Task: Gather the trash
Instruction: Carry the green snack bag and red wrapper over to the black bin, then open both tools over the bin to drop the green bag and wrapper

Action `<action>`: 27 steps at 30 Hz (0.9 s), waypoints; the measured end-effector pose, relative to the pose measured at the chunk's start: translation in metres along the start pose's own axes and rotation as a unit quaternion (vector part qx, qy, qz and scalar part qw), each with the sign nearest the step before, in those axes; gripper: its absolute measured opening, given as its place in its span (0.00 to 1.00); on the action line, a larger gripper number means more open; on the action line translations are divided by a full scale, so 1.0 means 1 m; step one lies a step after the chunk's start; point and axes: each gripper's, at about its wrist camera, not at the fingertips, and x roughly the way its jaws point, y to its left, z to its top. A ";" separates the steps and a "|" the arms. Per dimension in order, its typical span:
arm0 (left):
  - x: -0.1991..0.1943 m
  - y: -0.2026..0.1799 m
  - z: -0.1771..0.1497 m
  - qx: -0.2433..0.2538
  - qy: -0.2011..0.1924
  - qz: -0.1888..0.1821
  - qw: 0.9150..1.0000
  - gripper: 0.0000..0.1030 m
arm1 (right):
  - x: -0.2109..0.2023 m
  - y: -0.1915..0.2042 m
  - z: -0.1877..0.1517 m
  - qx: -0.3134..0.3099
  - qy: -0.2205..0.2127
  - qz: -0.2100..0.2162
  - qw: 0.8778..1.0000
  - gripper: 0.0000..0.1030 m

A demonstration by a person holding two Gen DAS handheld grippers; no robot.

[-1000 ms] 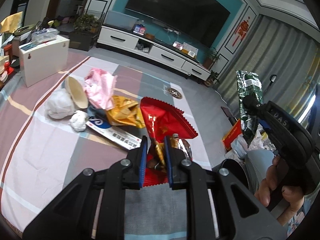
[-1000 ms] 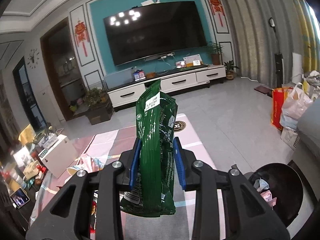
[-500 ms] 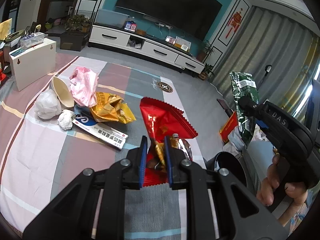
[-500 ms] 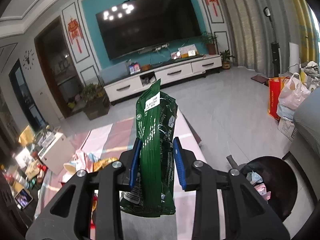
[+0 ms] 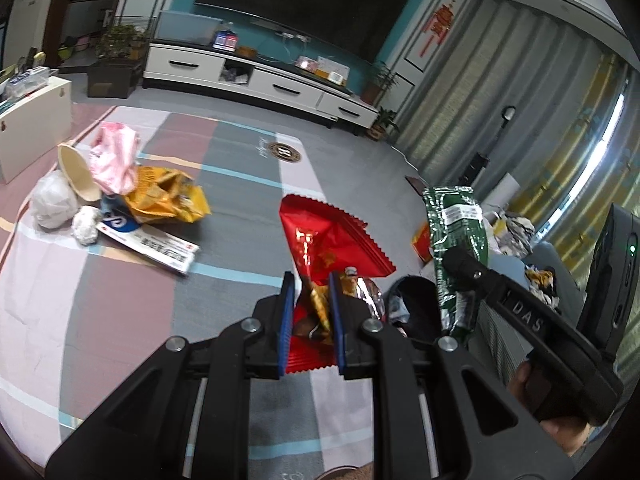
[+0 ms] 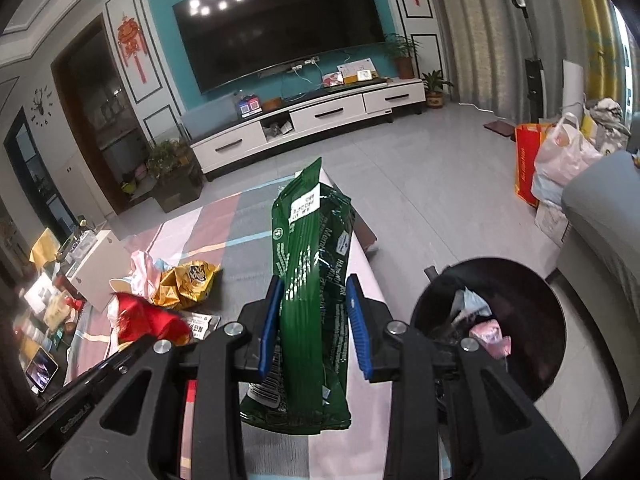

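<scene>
Left gripper [image 5: 310, 312] clenched on red wrapper [image 5: 324, 236], centre frame, held above striped cloth [image 5: 120, 300]. Right gripper [image 6: 314, 324] clamped on green bag [image 6: 312, 280], upright, centre of its view. Black bin [image 6: 520, 320] lower right, already holding scraps. Remaining trash upper left of left view: yellow bag [image 5: 168, 200], pink bag [image 5: 114, 160], paper cup [image 5: 76, 176], white wads [image 5: 52, 200].

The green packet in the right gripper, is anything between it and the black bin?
Nothing visible. The green packet is clamped in the right gripper, and the black bin stands open just to its right with only bare floor between.
</scene>
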 end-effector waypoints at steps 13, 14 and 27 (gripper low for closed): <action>0.033 -0.044 -0.023 0.040 0.047 -0.044 0.997 0.17 | -0.034 -0.052 -0.023 0.048 -0.017 -0.037 0.998 0.32; 0.037 -0.047 -0.024 0.041 0.053 -0.050 0.997 0.17 | -0.035 -0.058 -0.025 0.054 -0.015 -0.042 0.998 0.32; 0.088 -0.106 -0.042 0.073 0.129 -0.133 0.980 0.17 | -0.040 -0.132 -0.045 0.143 -0.008 -0.081 0.986 0.32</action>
